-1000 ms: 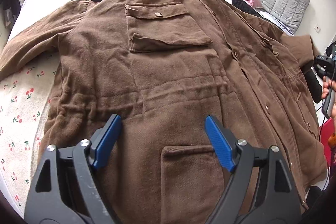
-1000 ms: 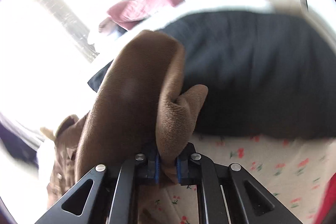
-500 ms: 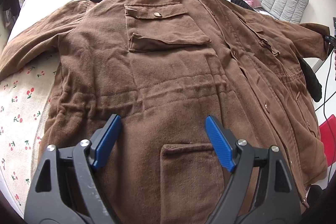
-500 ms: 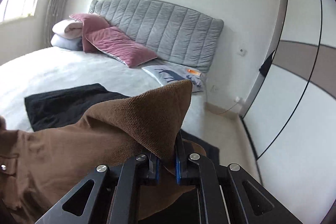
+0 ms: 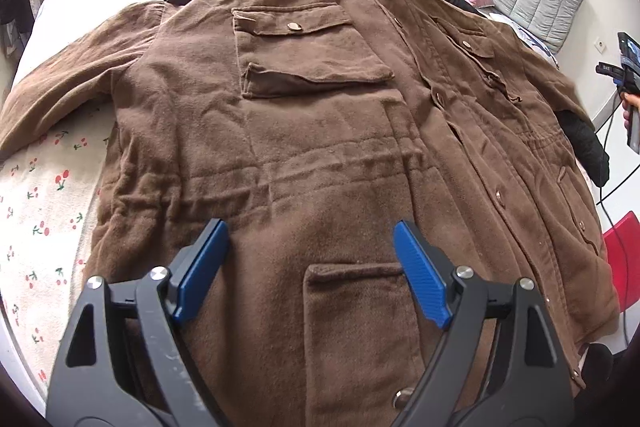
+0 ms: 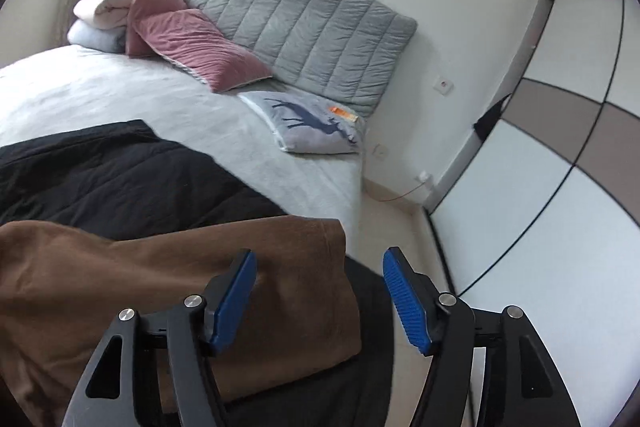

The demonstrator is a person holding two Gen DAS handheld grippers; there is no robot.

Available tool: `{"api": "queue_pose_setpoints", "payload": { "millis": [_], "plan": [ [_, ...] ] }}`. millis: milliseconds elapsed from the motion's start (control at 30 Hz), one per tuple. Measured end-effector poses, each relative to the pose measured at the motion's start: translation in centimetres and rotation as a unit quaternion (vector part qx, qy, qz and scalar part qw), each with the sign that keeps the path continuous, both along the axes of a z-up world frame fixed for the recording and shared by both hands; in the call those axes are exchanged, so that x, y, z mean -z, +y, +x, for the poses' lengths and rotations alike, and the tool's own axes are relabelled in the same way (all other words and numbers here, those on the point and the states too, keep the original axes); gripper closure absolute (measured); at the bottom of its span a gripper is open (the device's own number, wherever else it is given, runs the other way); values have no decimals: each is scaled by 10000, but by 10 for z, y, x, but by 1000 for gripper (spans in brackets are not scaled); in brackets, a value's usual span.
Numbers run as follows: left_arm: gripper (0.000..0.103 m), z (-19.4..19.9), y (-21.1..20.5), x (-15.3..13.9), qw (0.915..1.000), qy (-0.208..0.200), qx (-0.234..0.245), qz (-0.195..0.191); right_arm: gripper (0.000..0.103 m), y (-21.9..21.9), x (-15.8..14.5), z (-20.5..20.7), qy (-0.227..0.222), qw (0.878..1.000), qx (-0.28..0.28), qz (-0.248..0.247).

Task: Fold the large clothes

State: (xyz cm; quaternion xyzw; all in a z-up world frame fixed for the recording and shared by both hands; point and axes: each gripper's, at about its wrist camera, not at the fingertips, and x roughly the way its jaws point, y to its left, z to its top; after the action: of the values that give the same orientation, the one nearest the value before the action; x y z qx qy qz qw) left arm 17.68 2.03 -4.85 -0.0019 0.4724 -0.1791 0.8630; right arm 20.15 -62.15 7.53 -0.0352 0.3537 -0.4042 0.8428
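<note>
Big bed [image 6: 120,95] with a grey headboard [image 6: 288,23] and pink pillows [image 6: 192,39], and on it a brown coat [image 5: 312,131] spread flat, front up, over a black cloth [image 6: 120,179]. Coat sleeve [image 6: 240,267] lying loose at the bed's edge, under the right claw [image 6: 316,267], blue jaws opening with nothing pinched. Left claw [image 5: 308,239] open wide above the coat's lower front, just over a pocket [image 5: 352,307], not gripping.
</note>
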Motion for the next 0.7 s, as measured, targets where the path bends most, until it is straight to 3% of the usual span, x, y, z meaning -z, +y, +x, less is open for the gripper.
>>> {"api": "queue_pose_setpoints", "payload": {
  "millis": [100,300,433,700],
  "plan": [
    [18,-10,7,-11,10000,60,-53,49,36,31,-1,-33,34,9926,-887,834],
    [18,-47,23,-37,10000,90,-25,-2,35,100,9,-113,108,9526,-2277,2013],
    [18,-80,30,-53,9994,-89,149,315,33,145,19,-160,225,9325,-2764,2312],
    [18,-144,60,-63,9962,-223,357,761,30,205,56,-252,417,9015,-3629,2322]
  ]
}}
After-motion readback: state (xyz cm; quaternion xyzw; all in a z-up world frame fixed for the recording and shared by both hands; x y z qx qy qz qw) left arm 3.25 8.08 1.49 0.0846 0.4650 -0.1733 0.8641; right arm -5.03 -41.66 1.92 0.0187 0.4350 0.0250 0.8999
